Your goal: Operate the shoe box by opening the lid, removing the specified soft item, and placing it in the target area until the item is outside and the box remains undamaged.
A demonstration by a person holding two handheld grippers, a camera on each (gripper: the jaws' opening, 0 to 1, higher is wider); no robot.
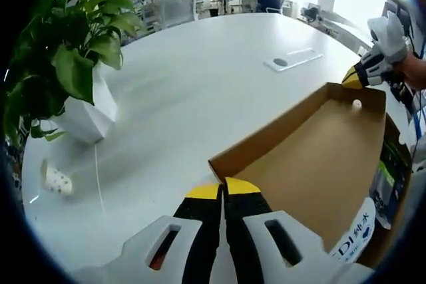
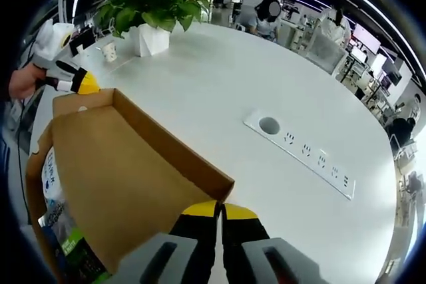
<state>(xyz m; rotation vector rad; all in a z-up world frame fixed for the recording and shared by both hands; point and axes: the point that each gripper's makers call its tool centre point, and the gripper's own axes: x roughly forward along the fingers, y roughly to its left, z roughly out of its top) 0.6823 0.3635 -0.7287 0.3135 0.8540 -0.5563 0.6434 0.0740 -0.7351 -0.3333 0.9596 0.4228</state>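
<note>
White round tabletop (image 1: pixel 200 84) in an open office, with a cardboard shoe box lid (image 1: pixel 319 157) raised between two claws.

Each claw grips one end of the lid's brown rim: the left claw (image 1: pixel 223 191) is pinched shut on the near corner in the left gripper view, and the right claw (image 2: pixel 219 211) is closed on the opposite corner in the right gripper view (each also appears at the far end of the other's picture). Under the lifted lid, at the tabletop's edge, printed packets (image 2: pixel 63 231) show inside the box; the soft item cannot be told apart there. A potted plant (image 2: pixel 153 11) and a recessed socket strip (image 2: pixel 303 151) sit well apart from the box.
</note>
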